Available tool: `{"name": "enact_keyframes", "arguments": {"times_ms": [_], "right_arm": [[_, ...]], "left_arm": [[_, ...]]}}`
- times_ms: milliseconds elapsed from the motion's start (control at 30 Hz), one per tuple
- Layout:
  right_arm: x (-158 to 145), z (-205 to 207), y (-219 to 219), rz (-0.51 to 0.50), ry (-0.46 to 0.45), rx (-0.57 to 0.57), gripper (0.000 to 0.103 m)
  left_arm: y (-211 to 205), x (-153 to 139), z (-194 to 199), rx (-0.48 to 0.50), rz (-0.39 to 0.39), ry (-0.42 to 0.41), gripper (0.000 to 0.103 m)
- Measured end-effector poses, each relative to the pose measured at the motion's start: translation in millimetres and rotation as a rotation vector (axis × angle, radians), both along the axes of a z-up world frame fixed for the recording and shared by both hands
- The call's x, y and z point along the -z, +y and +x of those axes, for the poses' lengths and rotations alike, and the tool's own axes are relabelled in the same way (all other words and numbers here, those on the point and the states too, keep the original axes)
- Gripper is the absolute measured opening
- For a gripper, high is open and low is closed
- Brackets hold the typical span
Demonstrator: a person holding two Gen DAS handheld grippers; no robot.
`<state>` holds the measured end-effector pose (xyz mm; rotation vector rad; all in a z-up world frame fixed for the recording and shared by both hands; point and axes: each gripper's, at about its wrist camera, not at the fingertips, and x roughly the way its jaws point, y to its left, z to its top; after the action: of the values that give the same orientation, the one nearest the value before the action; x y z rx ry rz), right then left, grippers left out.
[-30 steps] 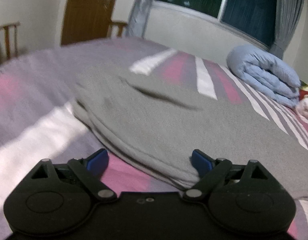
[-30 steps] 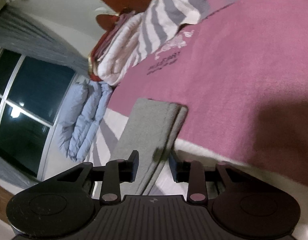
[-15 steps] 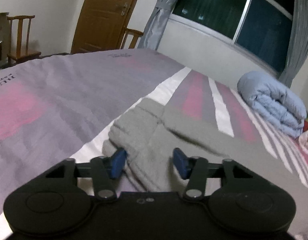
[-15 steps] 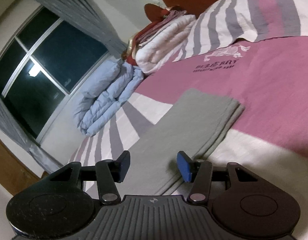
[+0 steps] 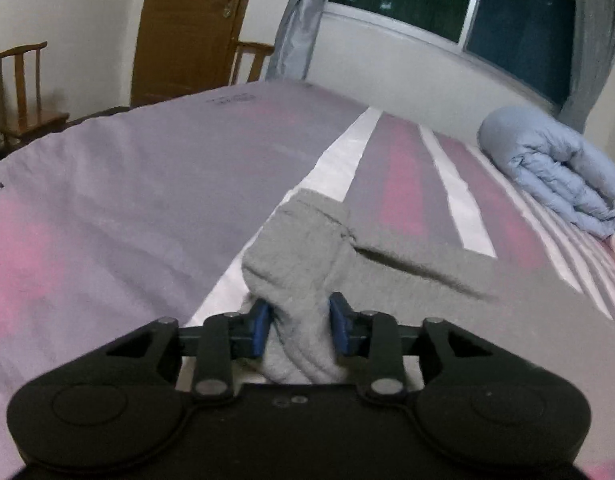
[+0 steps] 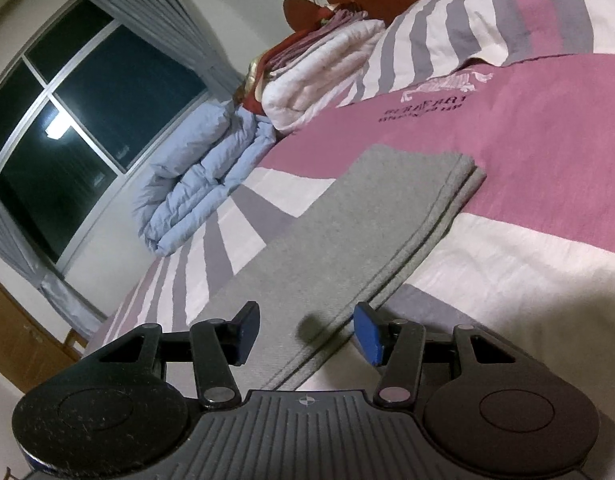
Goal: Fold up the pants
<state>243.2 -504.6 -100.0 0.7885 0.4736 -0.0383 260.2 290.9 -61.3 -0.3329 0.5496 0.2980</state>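
Compared with a second ago, the grey fleecy pants (image 5: pixel 307 264) have been bunched up at one end: what was lying flat under the left gripper (image 5: pixel 298 322) is now gathered into a thick wad between its blue pads (image 5: pixel 261 324). Its jaws, wide apart before, are closing at this moment, with the cloth pressed on both sides, so the wad is being grasped. On the right side, the wrist has been rolled so that the bed looks less tilted, and the jaws have been spread wider than before.

Right now the pants are laid out long on the pink, grey and white striped bedspread (image 5: pixel 107 200), doubled lengthwise so that two layers can be seen along the edge in the right wrist view (image 6: pixel 387 216). The right gripper (image 6: pixel 303 332) is held released just above the near edge of the cloth, with nothing pinched between its pads. A rolled pale-blue quilt (image 5: pixel 555 172) is parked well apart, near the window.

So the step in hand is probably the grab before a crosswise fold: one end is taken, the other not yet. Next, the right jaws would likely need to be lowered around both layers at the edge and clenched, so that nothing gets left behind when it's lifted. Then the gripped end could be carried over toward the far end, kept taut-ish so the layers aren't skewed.
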Motion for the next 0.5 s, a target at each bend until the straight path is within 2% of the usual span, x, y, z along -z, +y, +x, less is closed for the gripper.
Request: {"name": "enact_keyframes", "arguments": {"times_ms": [67, 133, 200, 300, 367, 433, 500], "right_arm": [[-1.4, -1.4, -3.2, 0.005, -0.011, -0.007, 0.053], [-4.7, -1.8, -3.6, 0.003, -0.026, -0.02, 0.053], [-8.0, 1.8, 0.1, -0.004, -0.039, -0.045, 0.053], [-10.0, 16.8, 14.5, -0.003, -0.048, -0.118, 0.053], [-12.6, 30.0, 28.8, -0.041, -0.041, -0.157, 0.053], [-20.4, 45.2, 45.0, -0.151, -0.021, -0.179, 0.053], [-29.6, 66.8, 60.4, -0.328, 0.037, -0.216, 0.053]], "left_arm": [[-0.2, -8.6, -14.9, -0.042, 0.041, -0.001, 0.064], [-6.5, -20.4, -30.4, -0.087, 0.105, -0.03, 0.065], [-20.7, -34.8, -37.2, -0.063, 0.157, -0.063, 0.065], [-59.4, -50.8, -19.1, 0.065, 0.239, -0.088, 0.066], [-91.4, -53.8, 4.7, 0.184, 0.253, -0.085, 0.066], [-118.3, -49.0, 32.2, 0.283, 0.248, -0.047, 0.066], [-140.4, -38.0, 62.0, 0.345, 0.282, 0.032, 0.064]]}}
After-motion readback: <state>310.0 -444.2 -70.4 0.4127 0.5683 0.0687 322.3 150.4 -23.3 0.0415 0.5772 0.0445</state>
